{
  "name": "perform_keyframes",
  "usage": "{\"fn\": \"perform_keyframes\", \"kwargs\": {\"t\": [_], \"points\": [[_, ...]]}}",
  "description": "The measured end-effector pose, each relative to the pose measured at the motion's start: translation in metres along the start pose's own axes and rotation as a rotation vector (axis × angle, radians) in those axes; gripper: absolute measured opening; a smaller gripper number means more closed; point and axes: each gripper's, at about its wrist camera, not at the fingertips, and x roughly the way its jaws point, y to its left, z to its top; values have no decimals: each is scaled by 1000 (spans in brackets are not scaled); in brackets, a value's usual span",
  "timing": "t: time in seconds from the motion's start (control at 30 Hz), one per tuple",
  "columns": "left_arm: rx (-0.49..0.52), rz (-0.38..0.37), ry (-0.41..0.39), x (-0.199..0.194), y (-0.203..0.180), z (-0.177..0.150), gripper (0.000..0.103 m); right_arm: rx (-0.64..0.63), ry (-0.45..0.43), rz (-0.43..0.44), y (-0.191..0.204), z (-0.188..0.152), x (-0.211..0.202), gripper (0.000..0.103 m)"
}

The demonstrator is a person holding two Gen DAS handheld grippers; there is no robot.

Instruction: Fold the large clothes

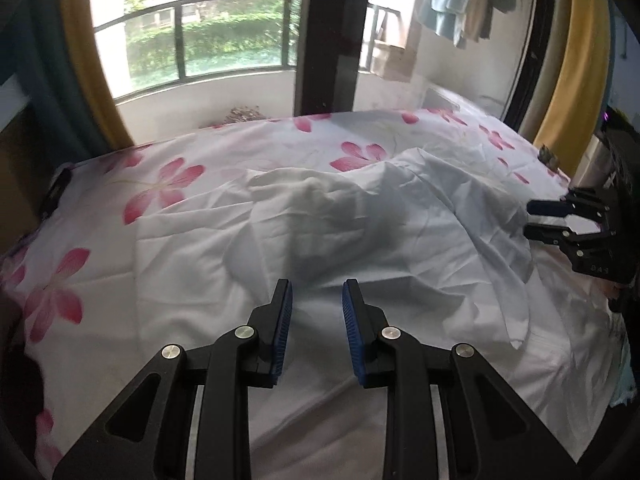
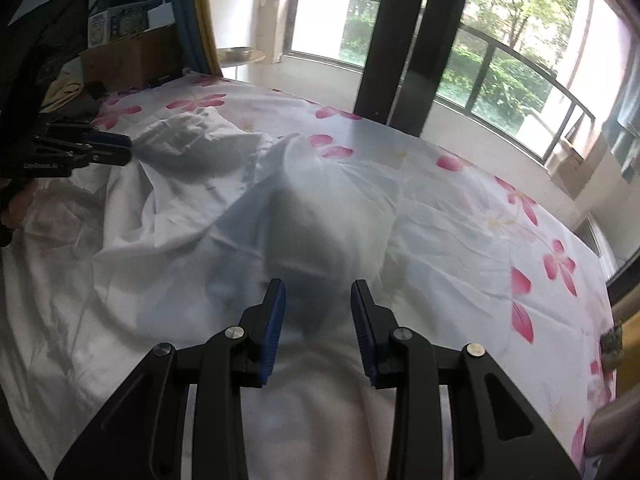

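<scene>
Two grippers hover over a rumpled white garment (image 1: 384,236) that lies bunched across a bedsheet (image 1: 168,184) printed with pink flowers. From its own camera, the left gripper (image 1: 317,320) has its blue-padded jaws parted by a moderate gap with nothing between them, only cloth below. The right gripper (image 2: 318,320) is parted the same way, also empty, near the garment's other edge.
</scene>
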Motion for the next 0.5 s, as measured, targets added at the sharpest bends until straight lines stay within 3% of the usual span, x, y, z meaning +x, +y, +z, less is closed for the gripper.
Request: {"fn": "perform_keyframes", "kwargs": {"t": [0.3, 0.5], "points": [[-82, 44, -98, -52, 17, -23, 28, 71, -36, -48, -2, -20, -36, 34], [-118, 97, -124, -86, 31, -50, 37, 79, -59, -77, 3, -31, -60, 34]]}}
